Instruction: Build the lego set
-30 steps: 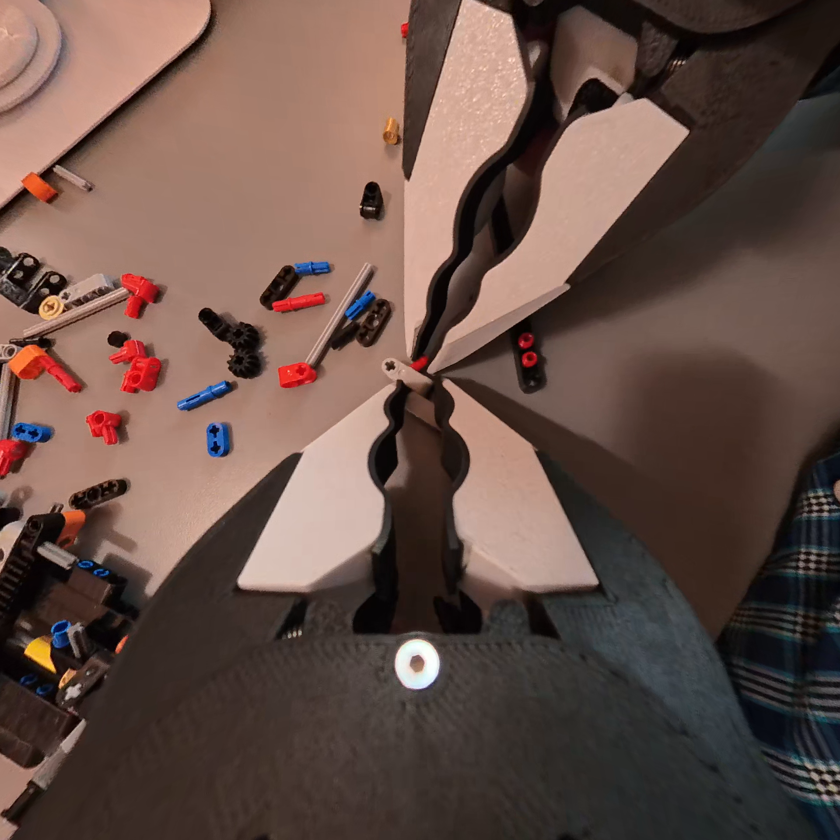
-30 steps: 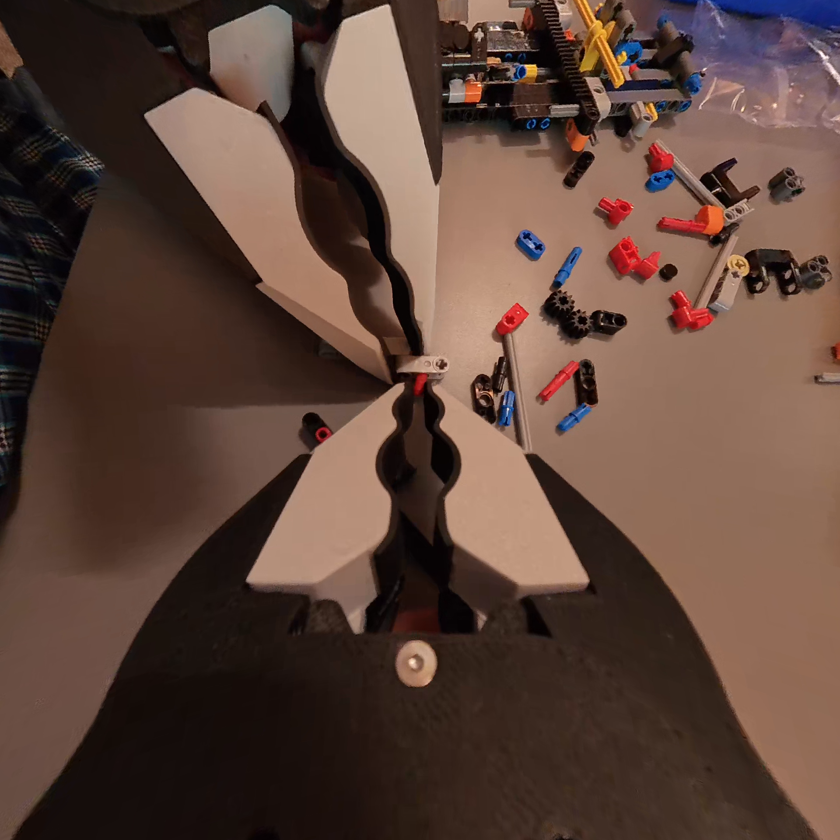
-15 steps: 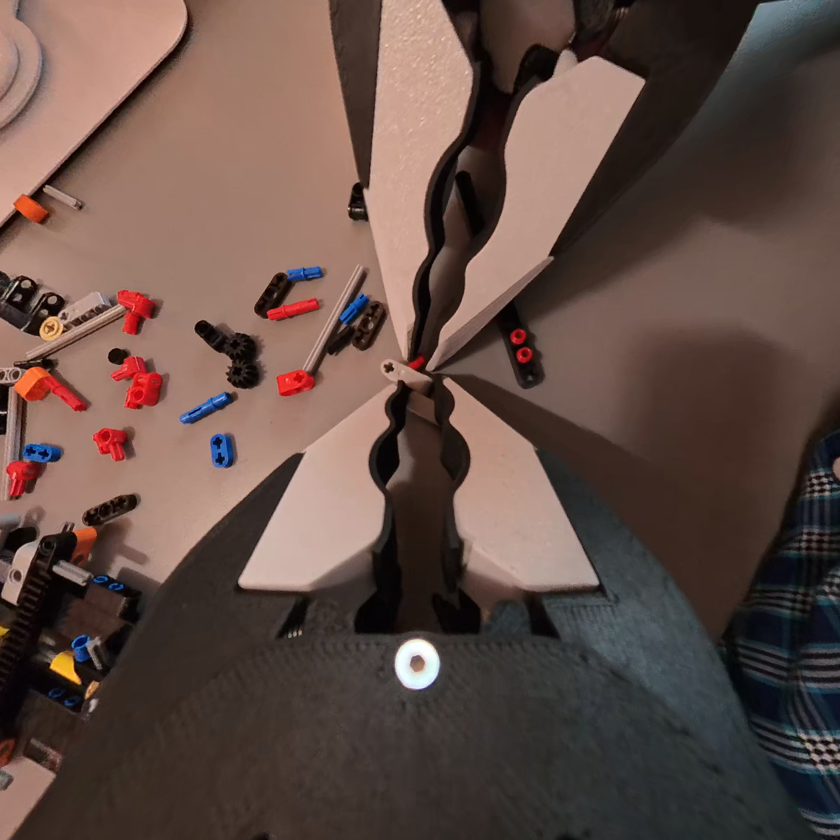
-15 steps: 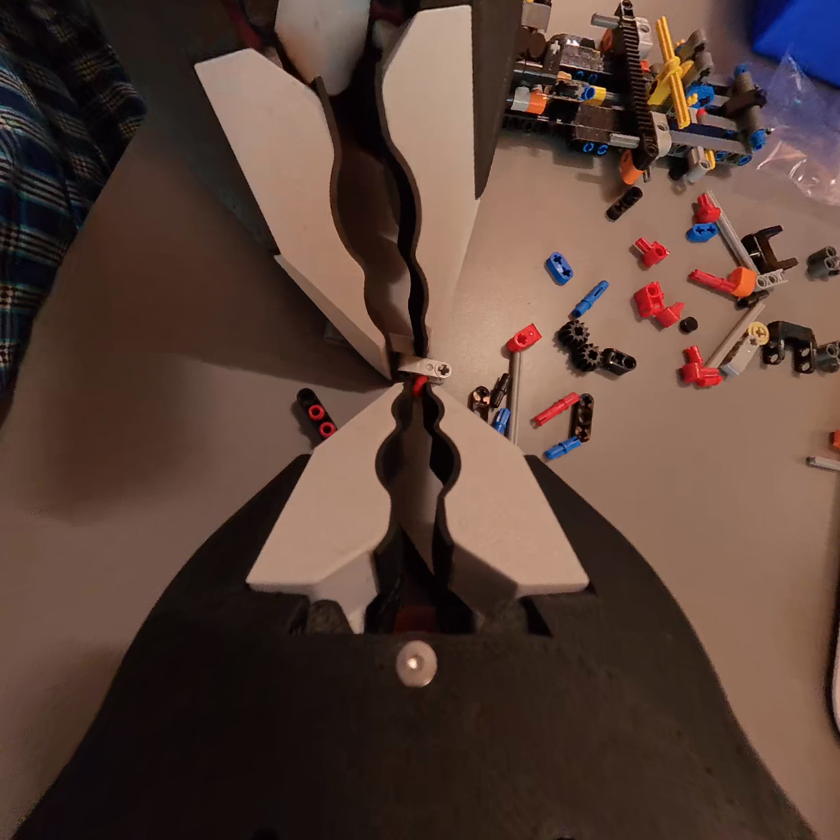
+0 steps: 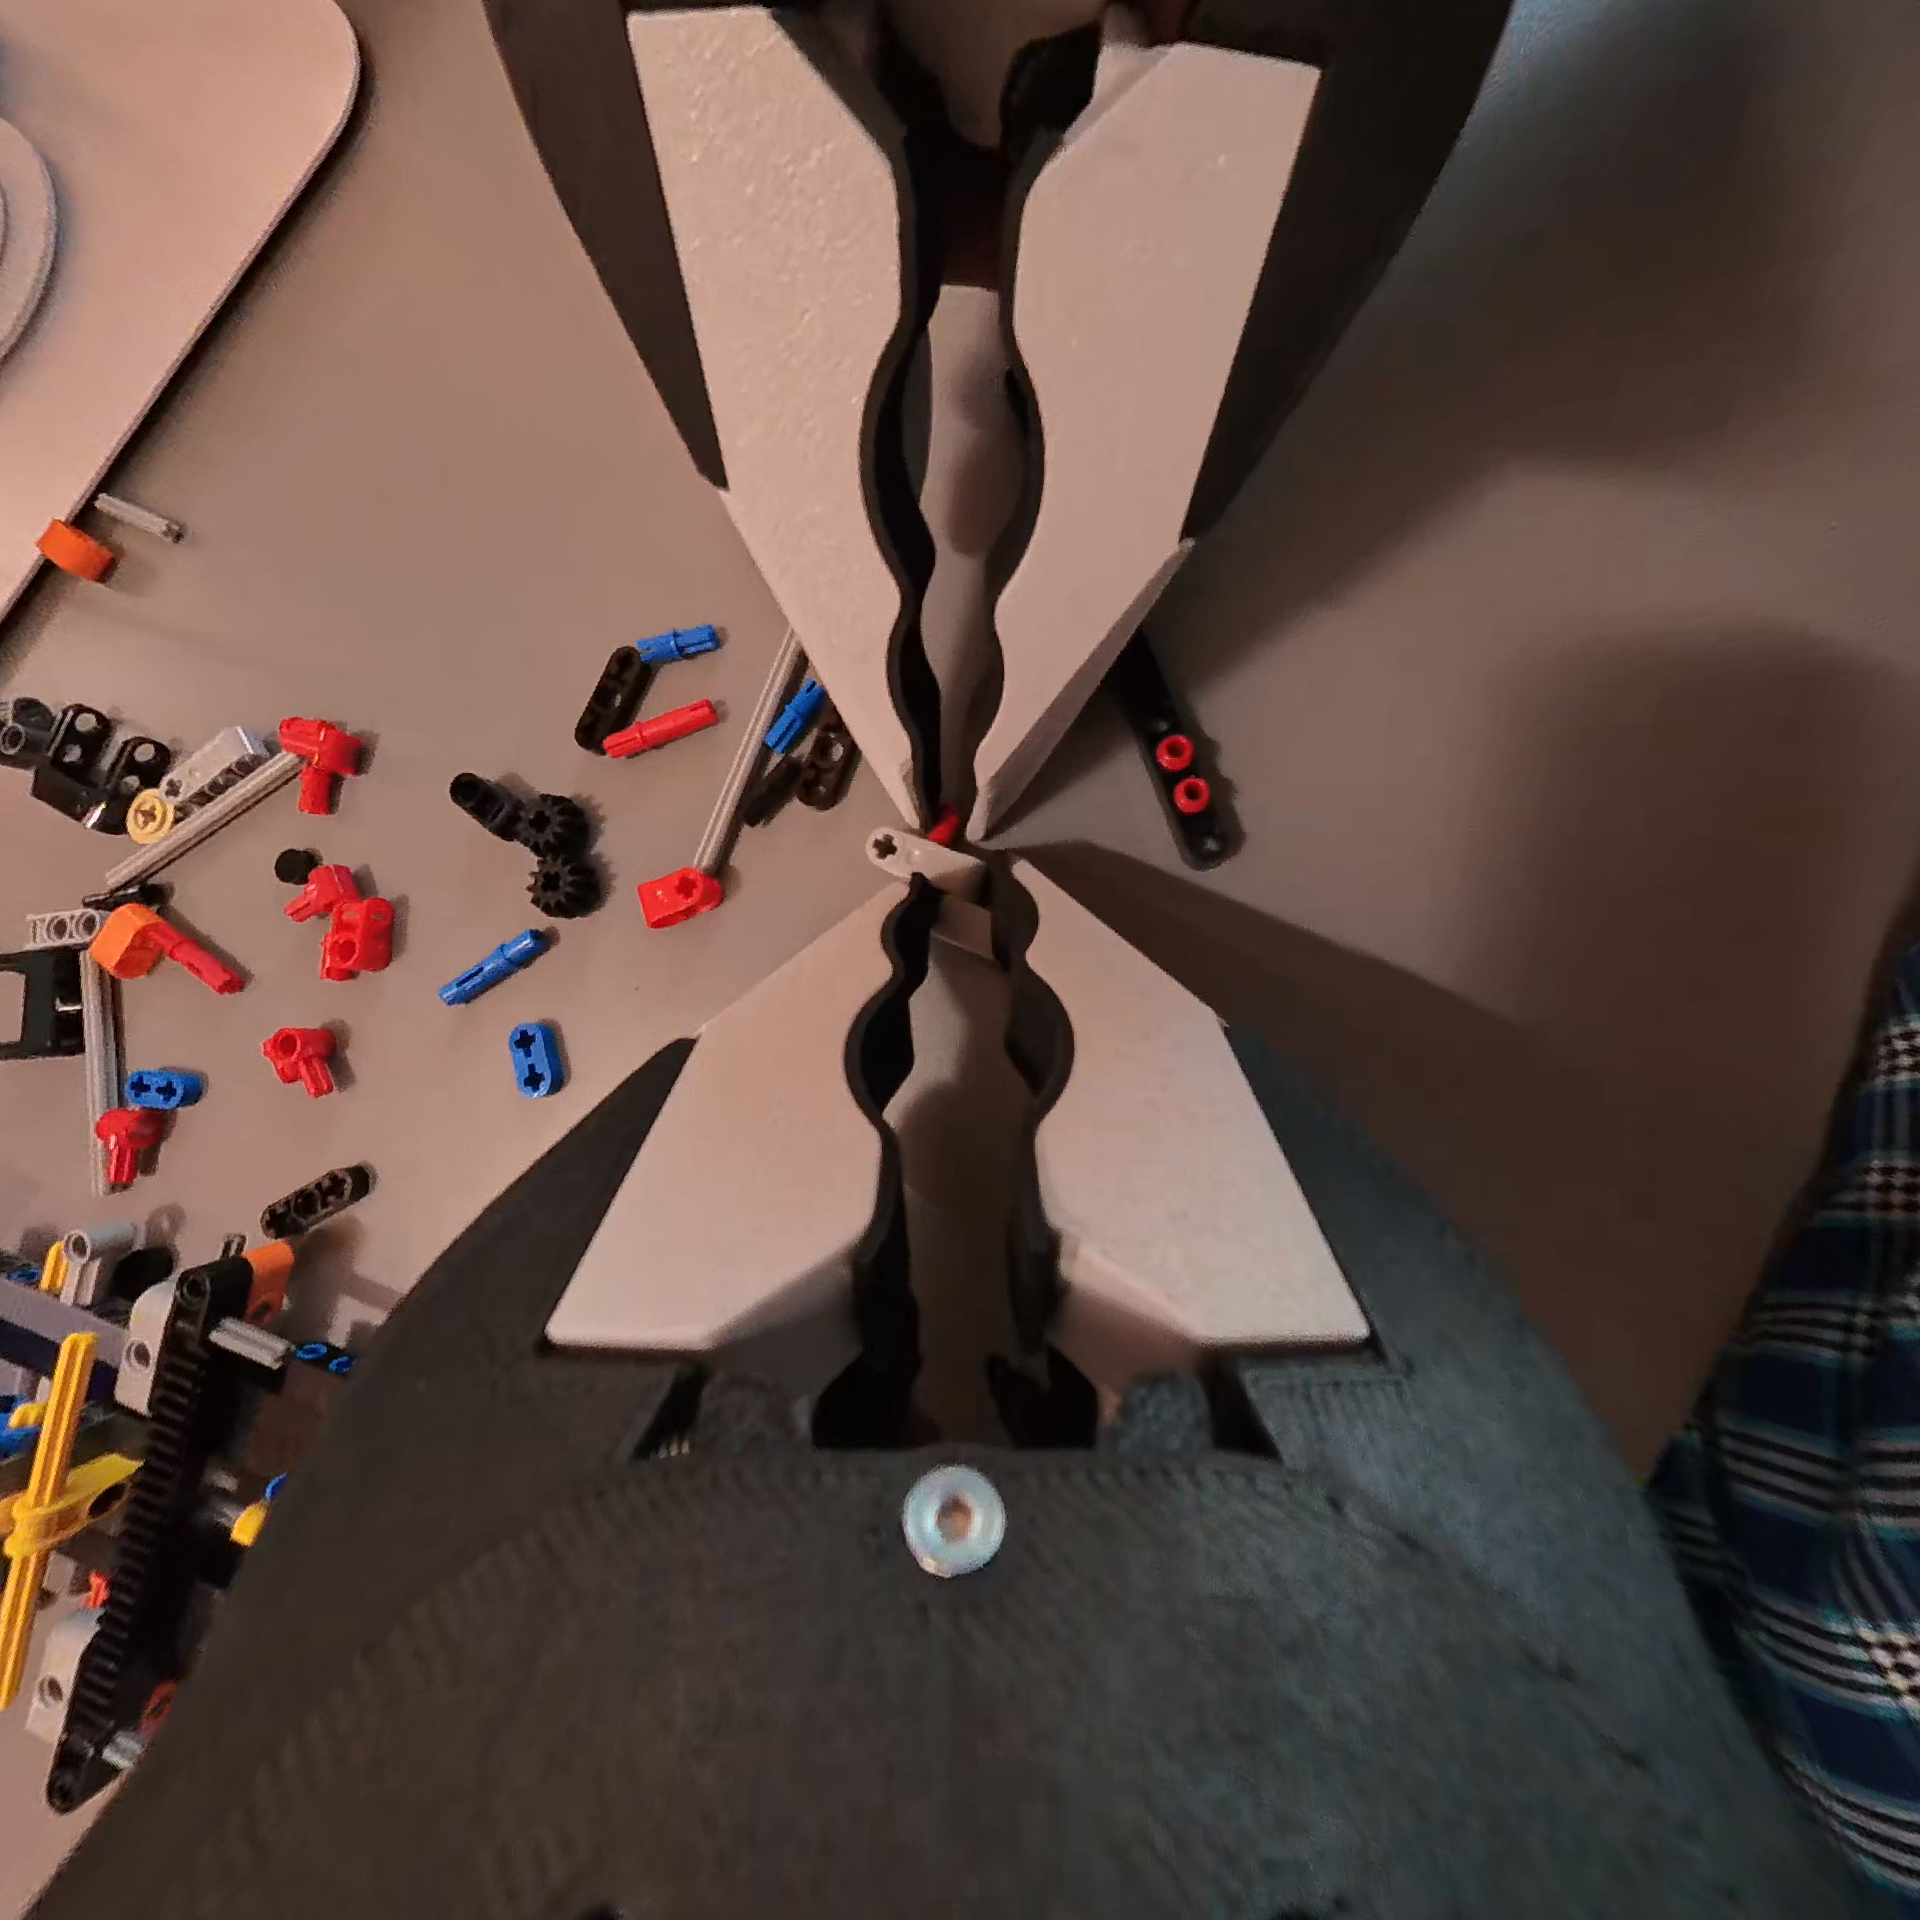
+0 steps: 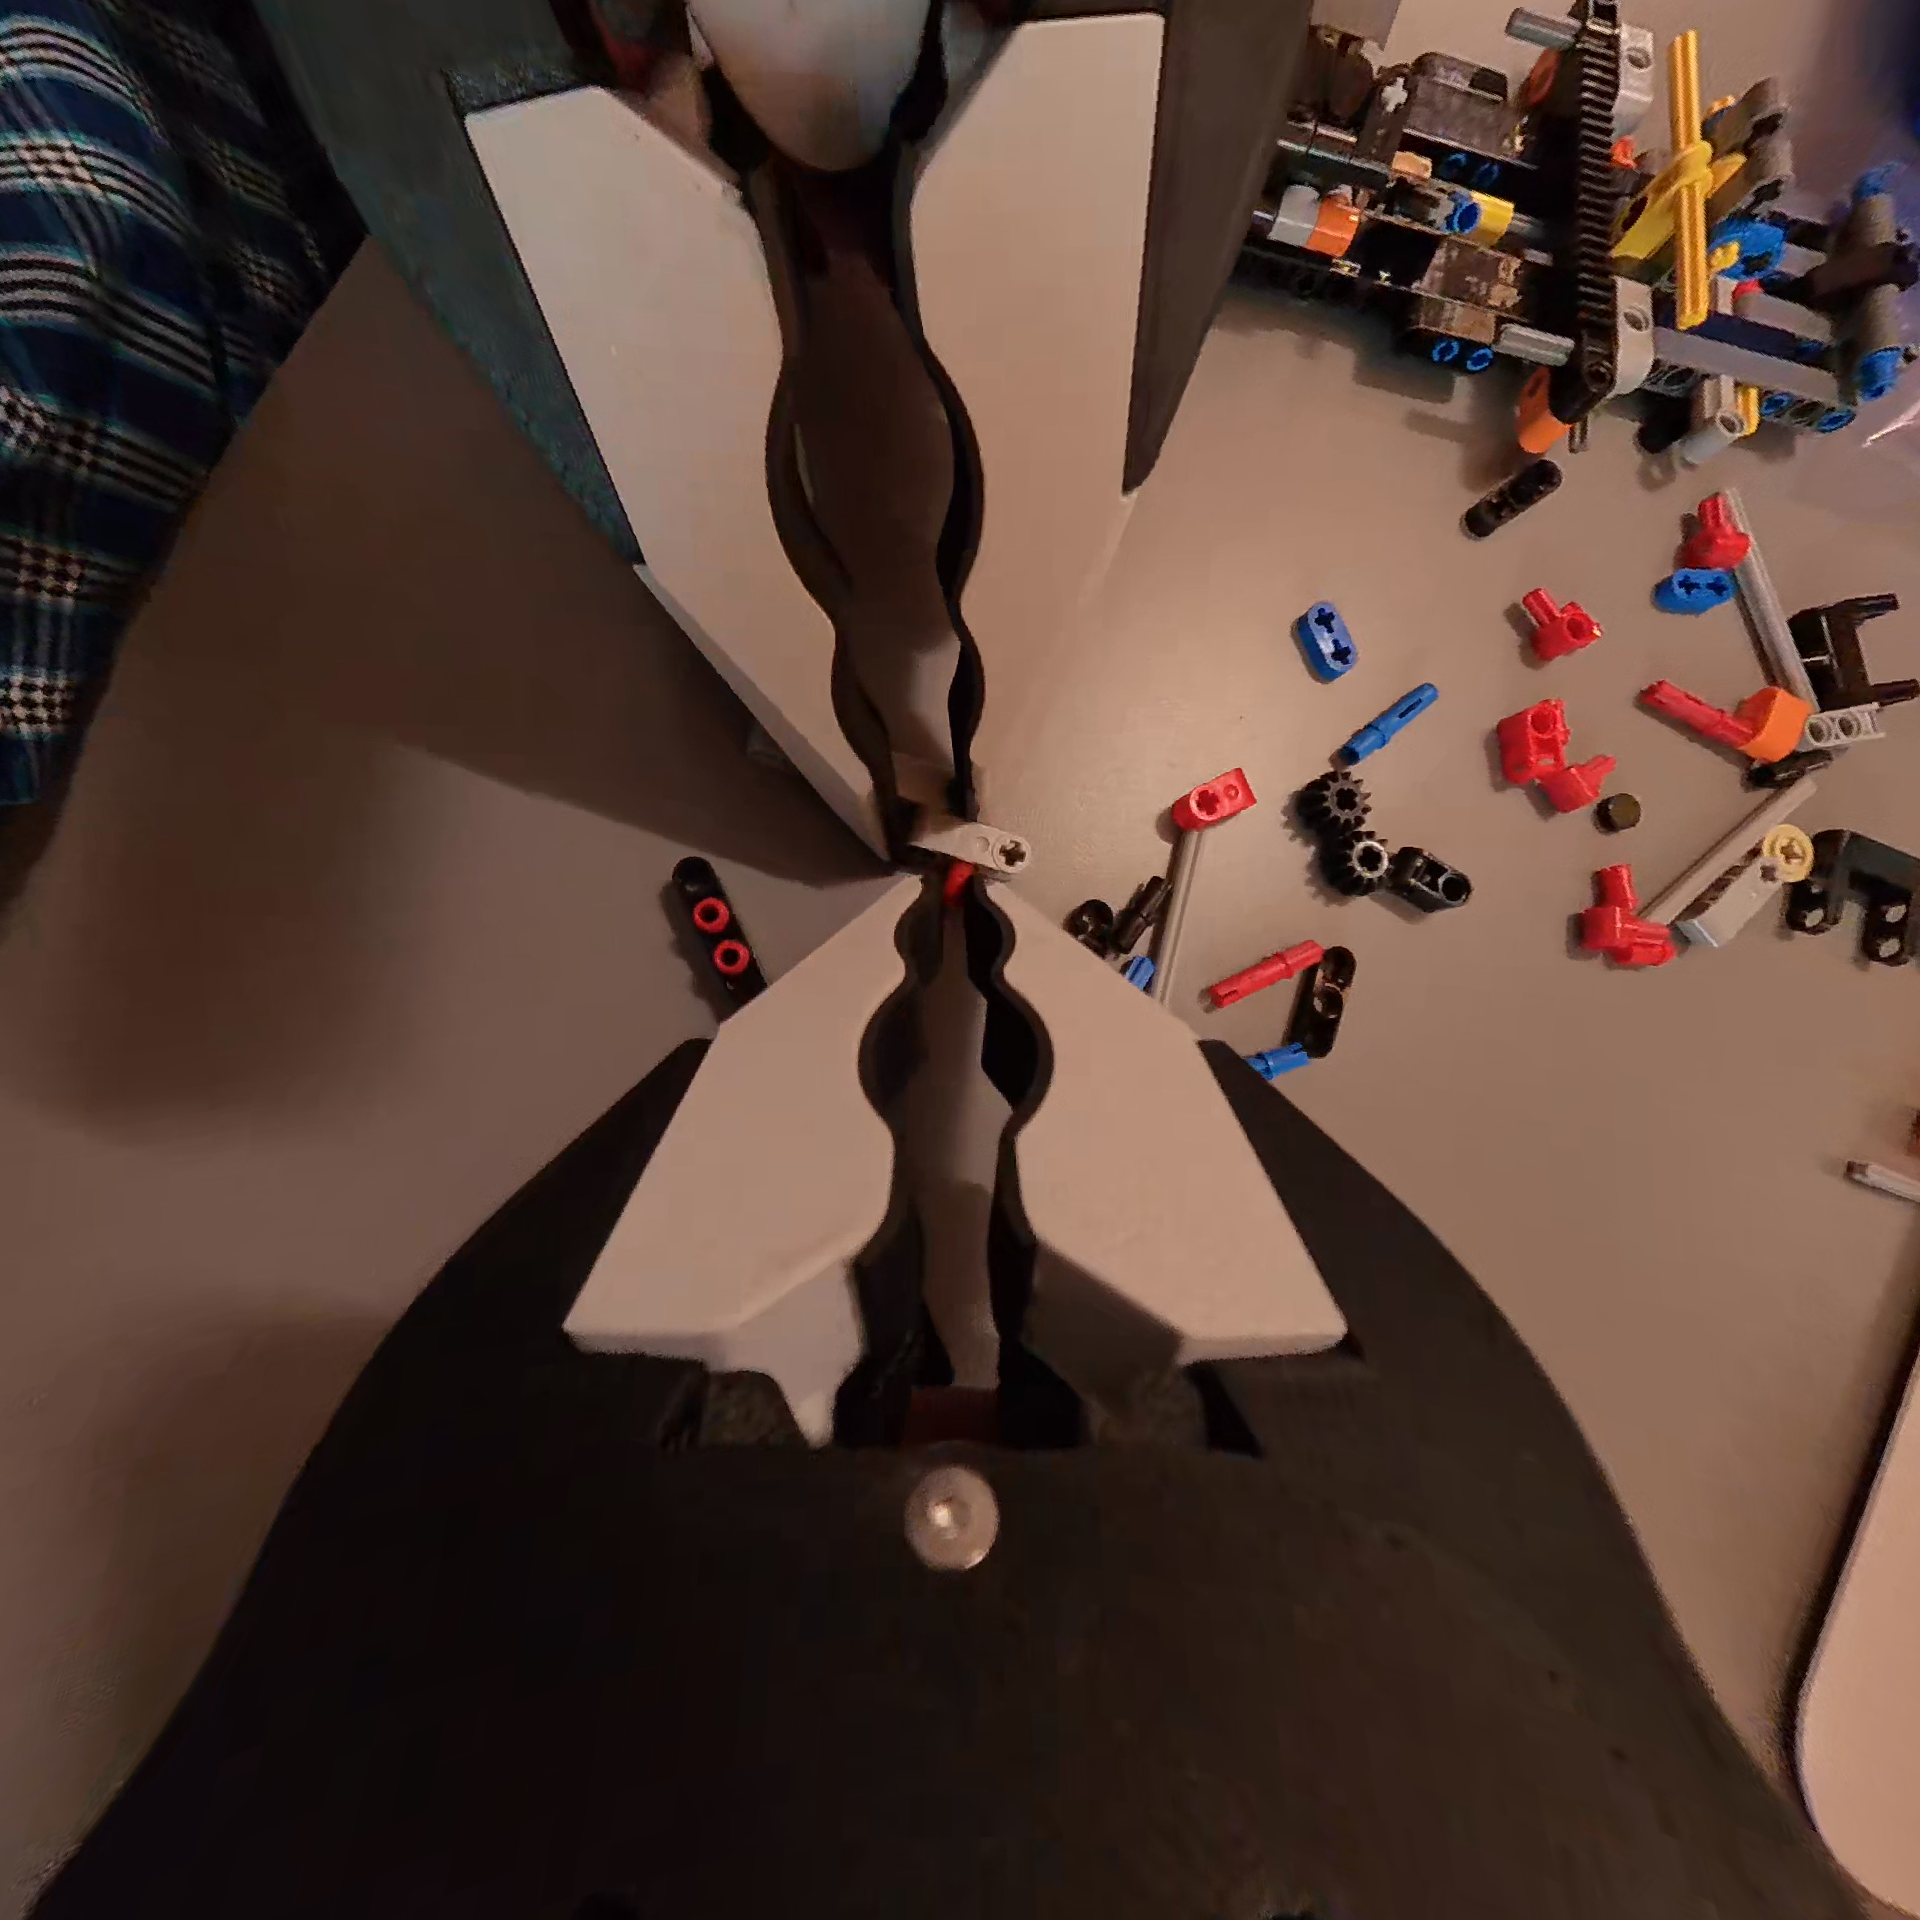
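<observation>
Mating two tiny parts tip to tip above the counter (image 5: 1558, 416): left claw (image 5: 951, 883) is clamped on a small light-grey plastic lift-arm with a cross-shaped axle hole (image 5: 914, 854), and right claw (image 6: 951, 883) is pinched shut on a short red plastic pin (image 6: 956, 876). In the right wrist view the pin's free end sits against the underside of the grey piece, near its middle; whether it has entered a hole cannot be told.

Step in hand, as judged: seating the red pin into the grey lift-arm, a sub-assembly for the larger model. Next move likely calls for a straight push along the pin's axis with the grey piece held square; any tilt and the pin may skid off or pop out of the claw tips, since both grips are at the very ends.

Materials: claws have matte pale-grey wedge fingers with wavy black rubbery inner pads, on coarse black printed bodies. Counter is smooth, dull grey-brown.

Loose parts lie on the counter, left in the left wrist view: red angled connectors (image 5: 353, 930), blue ridged pins (image 5: 490, 966), black toothed bevel gears (image 5: 556, 847), long grey ribbed axle with a red end cap (image 5: 748, 758). A black flat beam holding two red bushings (image 5: 1179, 769) lies just beyond the claws. Partly built model with a black toothed rack and a yellow cross axle (image 6: 1590, 239) stands at the far right in the right wrist view. A plaid sleeve (image 5: 1829, 1403) shows at the edge.
</observation>
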